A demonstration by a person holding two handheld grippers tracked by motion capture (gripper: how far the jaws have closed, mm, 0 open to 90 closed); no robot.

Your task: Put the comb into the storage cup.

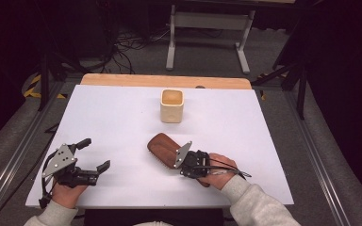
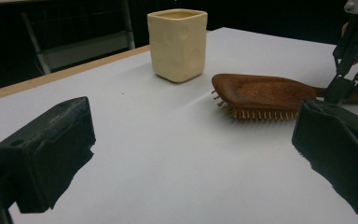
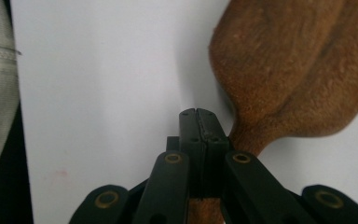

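Observation:
A brown wooden hairbrush [image 1: 164, 148] [image 2: 261, 91] [image 3: 289, 70] lies bristles down on the white table [image 1: 122, 117], near the front middle. My right gripper [image 1: 176, 161] [image 3: 198, 116] is shut, its two jaws pressed together, and lies over the brush's handle, which passes beneath them. The left gripper view shows the right gripper [image 2: 338, 88] coming down onto the handle. A cream square cup [image 1: 172, 106] [image 2: 177, 44] stands upright farther back, centre. My left gripper [image 1: 96, 153] [image 2: 191, 154] rests at the front left, open and holding nothing.
The table's wooden far edge [image 1: 165, 81] shows past the white sheet. A white metal frame [image 1: 207, 23] and loose cables [image 1: 127, 44] are on the floor beyond. Dark stands flank the table.

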